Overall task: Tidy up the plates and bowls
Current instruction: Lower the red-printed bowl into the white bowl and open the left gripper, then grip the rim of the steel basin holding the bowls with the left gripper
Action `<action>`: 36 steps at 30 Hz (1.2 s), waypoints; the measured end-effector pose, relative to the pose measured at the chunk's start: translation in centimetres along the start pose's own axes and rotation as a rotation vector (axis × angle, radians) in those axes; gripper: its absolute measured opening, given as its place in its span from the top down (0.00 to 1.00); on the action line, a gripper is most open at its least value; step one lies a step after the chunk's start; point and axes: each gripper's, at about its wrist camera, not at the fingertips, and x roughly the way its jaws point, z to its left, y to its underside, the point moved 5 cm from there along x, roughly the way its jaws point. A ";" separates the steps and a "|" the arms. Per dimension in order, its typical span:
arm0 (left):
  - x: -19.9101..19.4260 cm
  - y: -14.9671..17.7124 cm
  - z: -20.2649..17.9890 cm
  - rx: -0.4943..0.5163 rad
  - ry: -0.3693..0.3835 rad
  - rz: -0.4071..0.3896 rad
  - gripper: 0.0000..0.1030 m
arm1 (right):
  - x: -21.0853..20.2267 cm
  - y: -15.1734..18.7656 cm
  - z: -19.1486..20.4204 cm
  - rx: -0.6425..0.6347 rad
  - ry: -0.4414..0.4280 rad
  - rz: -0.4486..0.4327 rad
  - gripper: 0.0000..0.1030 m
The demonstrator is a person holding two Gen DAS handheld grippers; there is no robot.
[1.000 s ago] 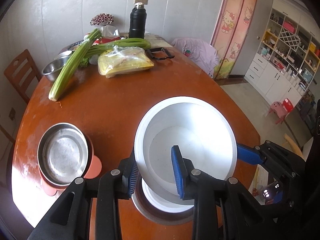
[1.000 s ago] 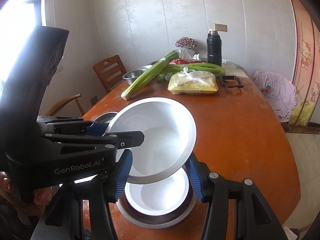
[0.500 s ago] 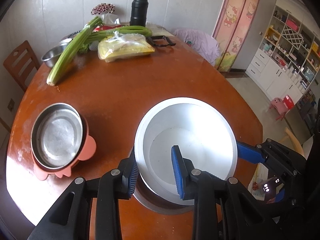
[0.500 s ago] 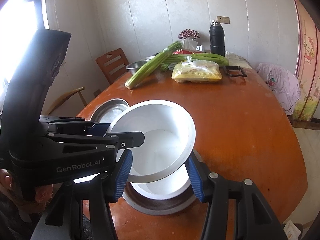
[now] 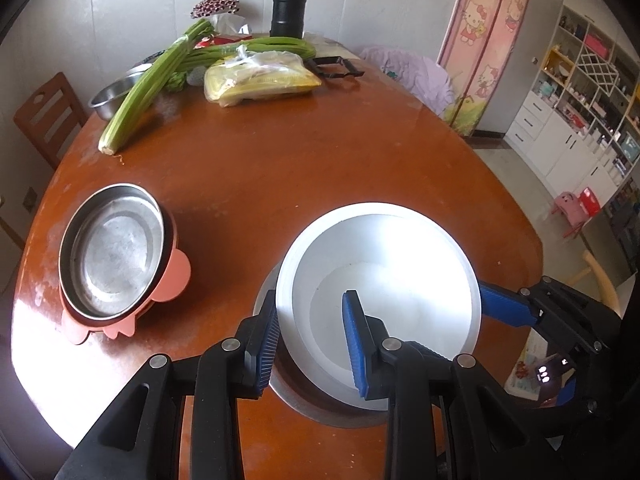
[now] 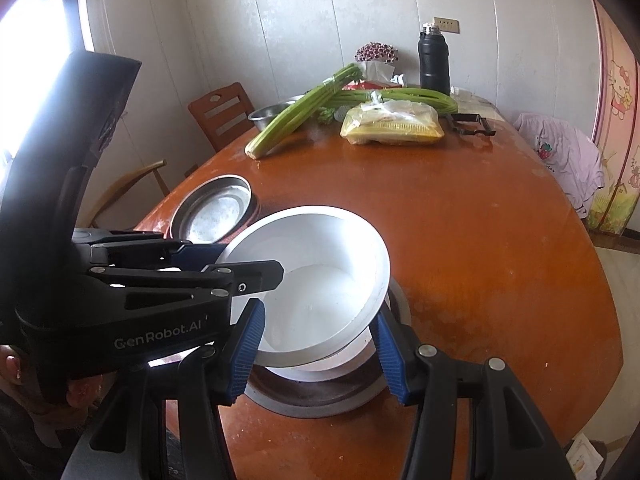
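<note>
Holding white bowl (image 5: 384, 280) by rim, left gripper (image 5: 312, 340) clamped on near wall, right gripper (image 6: 316, 340) closed across it | bowl just above stacked dishes (image 6: 320, 396) on tabletop (image 5: 280, 176) | rigid, smooth, likely slippery, light; grip rim.

The left tongs (image 5: 312, 340) point steeply downward, their blue pads (image 5: 357, 344) drawn close together and pinching a thin rim, one pad outside it and one inside. The right tongs (image 6: 316, 354) also slant downward, at a shallower angle, their jaws set wider, one blue pad (image 6: 247, 354) on each side of the same rim, near or against its underside. Seen from the right wrist, the left tongs' black body reaches in from the left, with fingertips (image 6: 12, 364) of the person's hand wrapped around its grip.
</note>
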 end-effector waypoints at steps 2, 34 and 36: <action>0.3 0.1 0.1 -0.003 -0.005 0.004 0.70 | 0.2 0.2 0.0 0.000 0.001 0.006 0.47; 1.3 1.0 0.8 -0.007 -0.026 0.025 0.68 | 1.1 0.6 -1.4 0.007 0.046 0.035 0.47; 1.1 1.0 0.9 -0.008 -0.025 0.021 0.68 | 0.8 0.5 -1.6 0.013 0.050 0.027 0.47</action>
